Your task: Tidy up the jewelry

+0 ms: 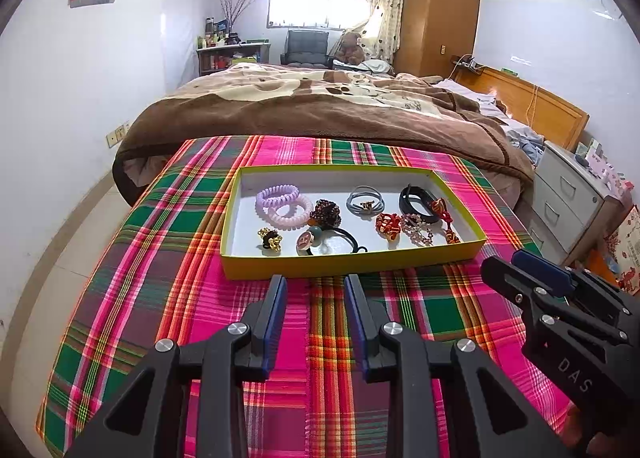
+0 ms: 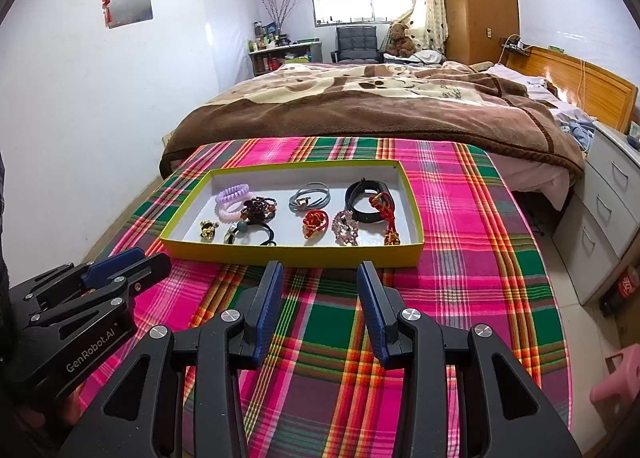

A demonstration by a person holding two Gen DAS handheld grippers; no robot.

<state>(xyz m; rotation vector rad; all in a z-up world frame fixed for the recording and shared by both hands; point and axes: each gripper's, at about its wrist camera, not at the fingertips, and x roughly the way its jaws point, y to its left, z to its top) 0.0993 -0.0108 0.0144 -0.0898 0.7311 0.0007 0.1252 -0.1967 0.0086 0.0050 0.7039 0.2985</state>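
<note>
Left wrist view: both grippers' fingers spread, empty, before the tray.

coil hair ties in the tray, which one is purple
The coil hair tie nearer the tray's far left corner is purple; the one overlapping its near side is pale pink.

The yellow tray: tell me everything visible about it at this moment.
The yellow tray is a shallow rectangular box, cardboard by the look of it, with yellow-green walls and a white inside. It lies flat on the plaid cloth, long side toward the cameras, ahead of both open grippers, neither of which touches it. Inside lie hair ties, bracelets and small ornaments, loosely spread out; a few touch or overlap.
</note>
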